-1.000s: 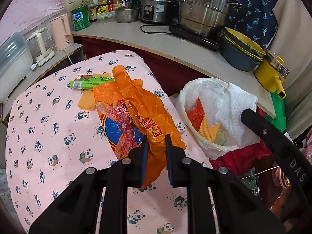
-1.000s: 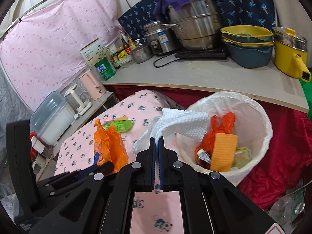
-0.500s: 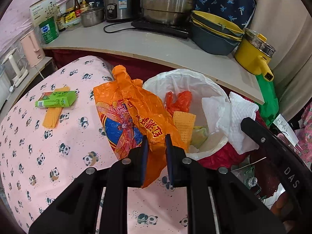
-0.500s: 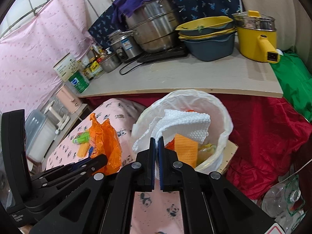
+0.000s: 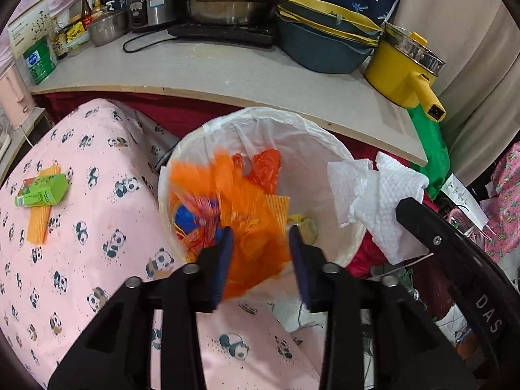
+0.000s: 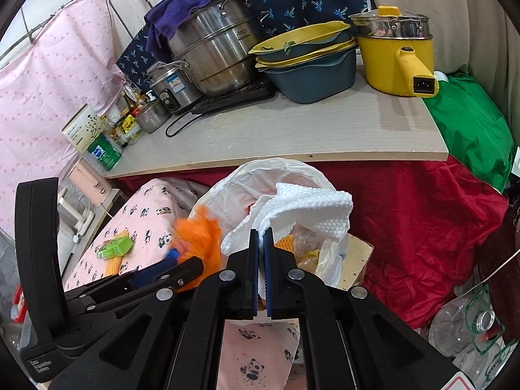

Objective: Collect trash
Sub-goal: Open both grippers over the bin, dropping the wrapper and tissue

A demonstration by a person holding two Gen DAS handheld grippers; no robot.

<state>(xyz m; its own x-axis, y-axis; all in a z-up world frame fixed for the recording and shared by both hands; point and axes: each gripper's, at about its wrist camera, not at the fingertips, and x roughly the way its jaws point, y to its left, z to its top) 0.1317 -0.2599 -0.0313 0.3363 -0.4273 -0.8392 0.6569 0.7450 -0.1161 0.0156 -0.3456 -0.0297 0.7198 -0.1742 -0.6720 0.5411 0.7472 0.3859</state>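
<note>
My left gripper (image 5: 260, 230) hangs over the white-lined trash bin (image 5: 312, 139), and its jaws are opening. The orange plastic bag (image 5: 247, 208) is between them, blurred and loose, dropping into the bin; the pads no longer press it. My right gripper (image 6: 261, 232) is shut on a white paper towel (image 6: 308, 208), held at the bin's right rim. That towel (image 5: 377, 191) also shows in the left wrist view. A green box (image 5: 42, 190) and a yellow cloth (image 5: 37, 224) lie on the pink panda-print table (image 5: 97, 227).
Behind the bin runs a wooden counter (image 6: 292, 130) with steel pots, blue-and-yellow basins (image 6: 312, 65) and a yellow electric pot (image 6: 396, 55). Red cloth (image 6: 406, 227) drapes below it. Clear plastic bottles (image 6: 461, 325) lie on the floor at right.
Both grippers have moved from the table to above the bin. The left jaws have spread apart and the orange bag has slipped down into the bin. The right stays clamped on the towel.
</note>
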